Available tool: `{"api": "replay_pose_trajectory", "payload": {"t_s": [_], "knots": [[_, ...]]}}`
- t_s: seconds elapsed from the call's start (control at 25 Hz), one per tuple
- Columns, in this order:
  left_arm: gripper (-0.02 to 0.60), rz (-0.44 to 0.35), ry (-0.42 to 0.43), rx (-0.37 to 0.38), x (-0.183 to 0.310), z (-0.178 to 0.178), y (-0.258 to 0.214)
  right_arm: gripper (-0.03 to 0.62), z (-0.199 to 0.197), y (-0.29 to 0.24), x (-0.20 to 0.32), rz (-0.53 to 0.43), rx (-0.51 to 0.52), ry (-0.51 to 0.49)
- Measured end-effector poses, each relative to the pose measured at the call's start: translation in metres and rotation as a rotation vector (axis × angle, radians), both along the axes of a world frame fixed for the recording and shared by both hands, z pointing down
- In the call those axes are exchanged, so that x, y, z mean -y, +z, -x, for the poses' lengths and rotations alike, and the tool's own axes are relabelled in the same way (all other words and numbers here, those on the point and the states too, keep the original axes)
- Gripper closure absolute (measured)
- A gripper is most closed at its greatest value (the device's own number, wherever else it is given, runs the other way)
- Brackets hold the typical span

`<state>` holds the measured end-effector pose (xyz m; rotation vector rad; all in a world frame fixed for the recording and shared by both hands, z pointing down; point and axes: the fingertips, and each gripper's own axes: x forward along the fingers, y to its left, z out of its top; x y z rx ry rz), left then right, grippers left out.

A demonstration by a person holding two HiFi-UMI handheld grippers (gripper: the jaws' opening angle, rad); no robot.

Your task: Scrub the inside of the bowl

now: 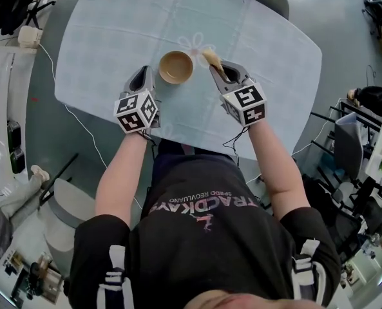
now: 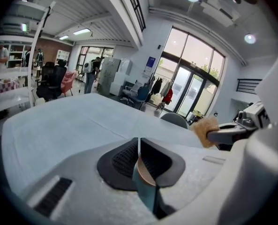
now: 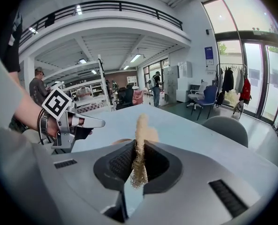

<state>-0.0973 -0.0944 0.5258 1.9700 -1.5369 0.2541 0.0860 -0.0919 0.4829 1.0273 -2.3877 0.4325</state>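
The wooden bowl point(image 1: 176, 67) sits upright and mouth-up on the tablecloth point(image 1: 113, 31) between the two grippers. It lies just left of the tan scrub pad point(image 1: 210, 58), which the right gripper point(image 1: 220, 69) pinches firmly, the pad's long axis running forward out of the jaws. The left gripper point(image 1: 147, 74) is beside the opposite rim with its jaws drawn almost together, seemingly empty. The pad-bearing right gripper therefore looks placed to swing left and down into the bowl.

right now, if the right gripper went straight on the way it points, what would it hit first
Probably nothing soon: the right gripper, shut on the scrubber, points just past the bowl and along the table; height unclear.
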Motion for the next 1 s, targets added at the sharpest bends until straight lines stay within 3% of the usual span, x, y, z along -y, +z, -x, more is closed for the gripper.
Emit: {"api": "replay_pose_trajectory", "payload": {"t_s": [0.52,0.76,1.0], "knots": [[0.563,-0.329,0.103,0.165,-0.071,-0.041,-0.147,0.562,-0.004,-0.127,-0.04,-0.224,0.18,-0.04],[0.565,-0.35,0.112,0.171,-0.113,-0.064,-0.162,0.562,-0.005,-0.154,-0.077,-0.275,0.206,-0.099],[0.566,-0.312,0.086,0.162,-0.14,-0.08,-0.147,0.562,-0.015,-0.138,-0.103,-0.237,0.215,-0.121]]}}
